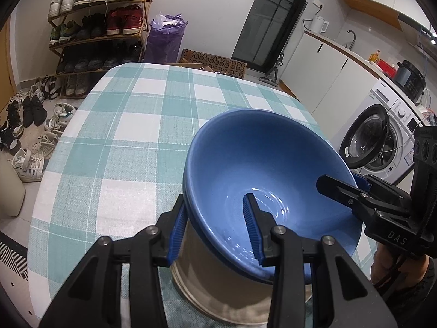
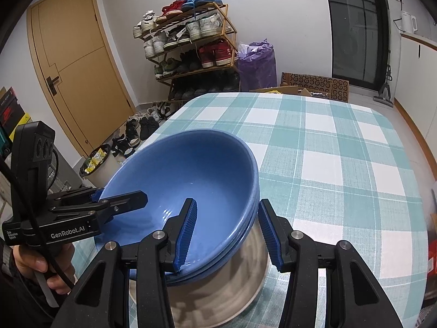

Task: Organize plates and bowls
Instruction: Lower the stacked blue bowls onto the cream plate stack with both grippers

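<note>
Left tongs & right tongs each straddle opposite rims of a glossy blue ceramic bowl stack, one ribbed blue pad inside, one outside. Whether the pads actually press the rim cannot be told. Stack sits tilted atop a brushed steel bowl on the teal-and-white checked bench, near its front edge. A hand grips the left handle.
</note>
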Motion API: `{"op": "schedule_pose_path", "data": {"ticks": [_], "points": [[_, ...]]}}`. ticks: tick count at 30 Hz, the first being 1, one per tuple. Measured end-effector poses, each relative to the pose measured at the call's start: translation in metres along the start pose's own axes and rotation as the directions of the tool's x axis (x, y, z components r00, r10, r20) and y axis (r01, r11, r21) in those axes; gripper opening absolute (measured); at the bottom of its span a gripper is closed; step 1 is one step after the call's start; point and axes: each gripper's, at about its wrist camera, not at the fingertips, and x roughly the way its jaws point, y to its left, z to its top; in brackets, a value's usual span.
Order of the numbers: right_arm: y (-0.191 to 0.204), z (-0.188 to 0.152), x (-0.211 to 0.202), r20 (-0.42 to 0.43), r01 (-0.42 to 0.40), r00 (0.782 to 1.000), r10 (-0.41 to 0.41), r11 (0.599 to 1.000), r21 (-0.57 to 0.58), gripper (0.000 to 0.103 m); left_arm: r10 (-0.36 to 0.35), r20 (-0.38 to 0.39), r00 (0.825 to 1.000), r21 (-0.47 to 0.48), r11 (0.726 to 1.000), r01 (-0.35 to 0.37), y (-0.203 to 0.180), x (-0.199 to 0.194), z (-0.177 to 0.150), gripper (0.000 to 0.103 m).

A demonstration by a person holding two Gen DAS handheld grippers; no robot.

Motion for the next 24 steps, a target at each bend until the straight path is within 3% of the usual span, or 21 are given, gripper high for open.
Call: {"op": "schedule_pose_path", "data": {"ticks": [17,24], "points": [[-0.0048,0.0029,0.0053,0.003,0.01,1.0,-0.01,1.0,-0.007,0.048,0.013,0.01,1.0,0.008,1.0,-0.013,-0.0023,0.0019,0.002,0.039],[-0.0064,0.0039,0.0025,0.01,0.013,1.0,-0.013,0.999,-0.041,0.049,0.054,0.043,0.998,0.053,0.997,-0.056,-0.0069,-0.0061,0.0001,0.044]]}}
